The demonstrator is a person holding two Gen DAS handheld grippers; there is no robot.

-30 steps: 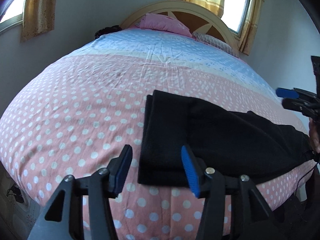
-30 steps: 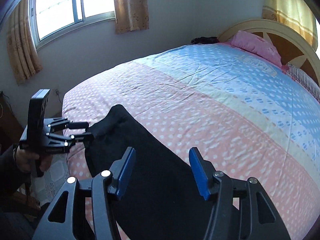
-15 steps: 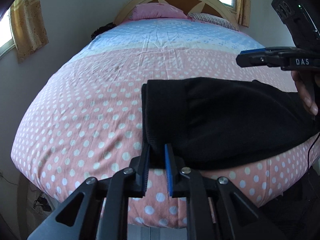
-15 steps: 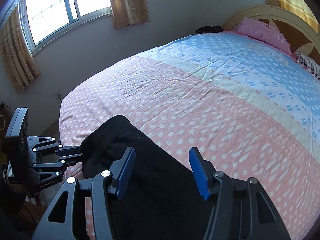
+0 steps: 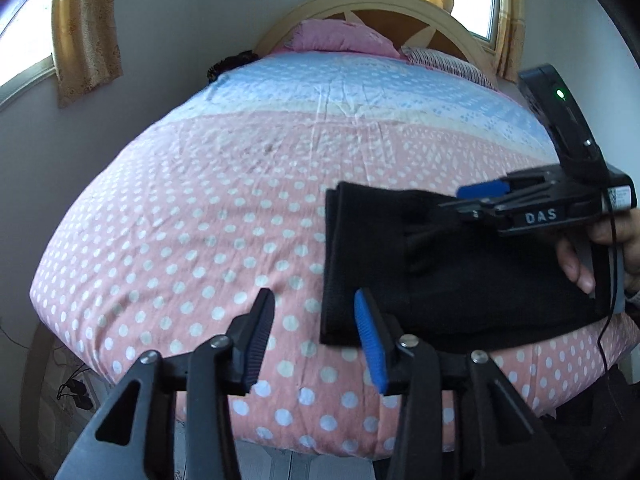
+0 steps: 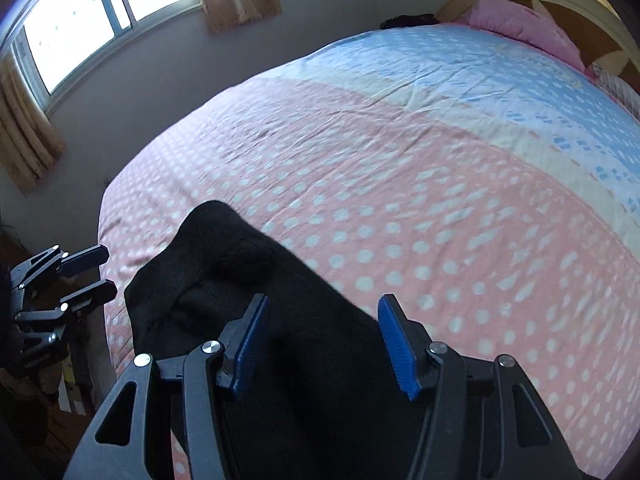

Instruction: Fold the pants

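We found the black pants [image 5: 440, 280] folded near the foot edge of the bed [image 5: 240, 184]. Our left gripper [image 5: 316, 332] hovered beside them, fingers wide; our right gripper [image 6: 320, 340] hung above them, equally wide.

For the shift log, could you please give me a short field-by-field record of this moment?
garment: black pants, folded, lying on the near pink part of the bed
surface: bed with polka-dot cover, pink near, blue toward the headboard
left gripper: jaws open, empty, beside the pants' folded edge
right gripper: jaws open, empty, over the pants
pillows: pink pillow at the headboard, a striped pillow beside it
task state: both grippers off the cloth
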